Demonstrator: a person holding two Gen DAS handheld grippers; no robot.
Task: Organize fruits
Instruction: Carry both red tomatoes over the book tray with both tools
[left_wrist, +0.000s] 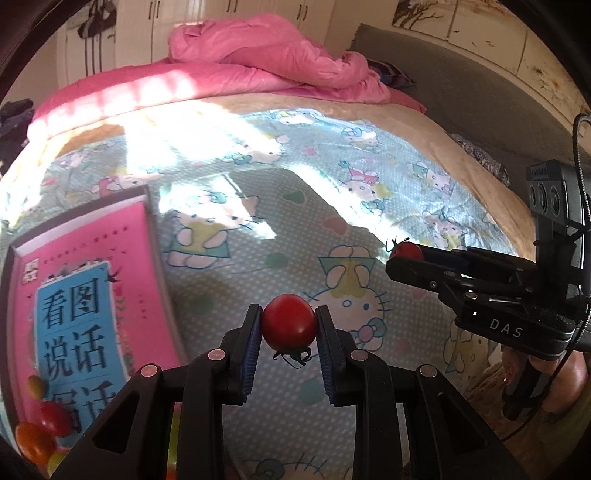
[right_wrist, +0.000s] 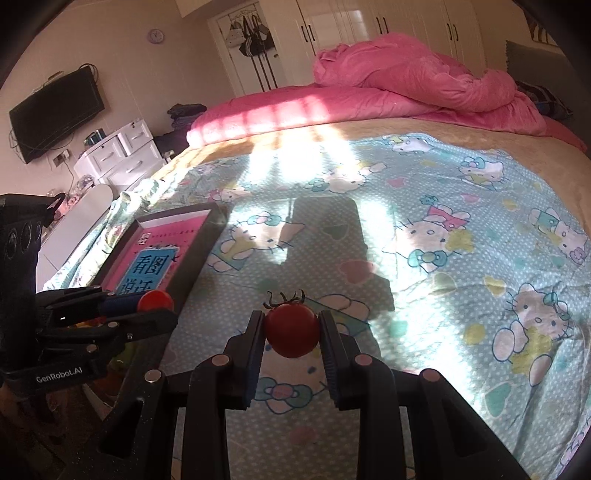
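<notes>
Two round, glossy cherry tomatoes hang above the cartoon-print sheet (right_wrist: 424, 236): the left gripper (left_wrist: 289, 321) pinches one tomato (left_wrist: 289, 322) stem-down, the right gripper (right_wrist: 291, 328) clamps another tomato (right_wrist: 292, 330) stem-up. Near the sheet's left edge, a pink book (left_wrist: 85, 295) in a dark tray (right_wrist: 201, 251); small fruits (left_wrist: 40, 432) there are half cut off.

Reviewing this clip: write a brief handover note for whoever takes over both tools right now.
Left tool: shut on a red cherry tomato, stem down, held above the cartoon-print sheet.
Right tool: shut on a second red cherry tomato, stem up, also in the air.
Pink book lies to the left; a pile of small fruits, red, orange and yellow-green, sits at its near corner.
Done: both tomatoes picked up.
Left: set both down, probably with that pile; I cannot see a container.
</notes>
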